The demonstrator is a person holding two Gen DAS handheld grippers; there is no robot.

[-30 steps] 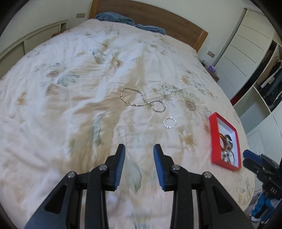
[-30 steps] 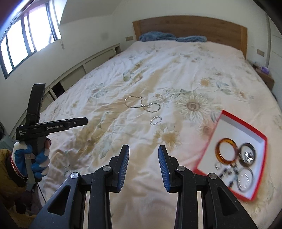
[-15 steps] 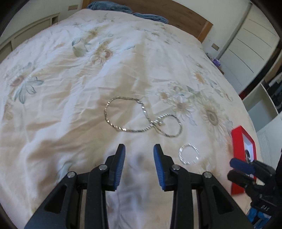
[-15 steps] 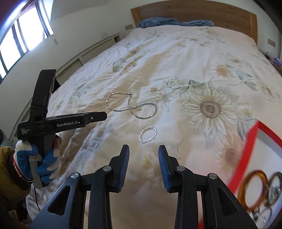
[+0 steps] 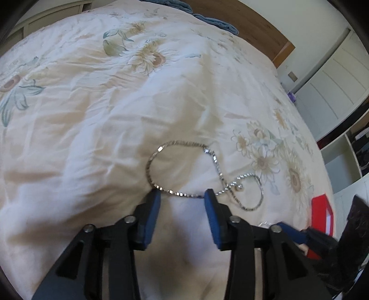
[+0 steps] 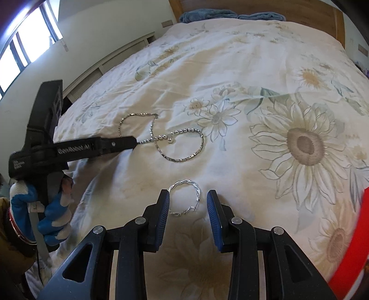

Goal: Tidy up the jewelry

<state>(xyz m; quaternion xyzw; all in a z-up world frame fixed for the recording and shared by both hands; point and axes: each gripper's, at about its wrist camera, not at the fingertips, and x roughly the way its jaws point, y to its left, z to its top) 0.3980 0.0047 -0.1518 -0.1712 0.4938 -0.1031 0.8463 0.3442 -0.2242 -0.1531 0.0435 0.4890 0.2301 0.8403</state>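
Note:
A silver chain necklace (image 5: pixel 184 193) lies looped on the floral bedspread; it also shows in the right wrist view (image 6: pixel 180 159). My left gripper (image 5: pixel 182 196) is open, its blue pads on either side of the chain's near strand. A small twisted silver bracelet (image 6: pixel 185 198) lies on the bedspread between the open pads of my right gripper (image 6: pixel 188 196). The red jewelry box (image 5: pixel 321 213) sits at the right; only its red edge (image 6: pixel 352 253) shows in the right wrist view.
The bedspread (image 6: pixel 253 92) covers a wide bed with a wooden headboard (image 5: pixel 253 25) and blue pillows (image 6: pixel 207 16). White wardrobe doors (image 5: pixel 334 76) stand to the right. A window and low shelf (image 6: pixel 115 67) run along the left wall.
Both grippers have moved forward and down toward the bed. The left one has reached the necklace, the right one now straddles the small bracelet. The red box has slid to the views' edge.

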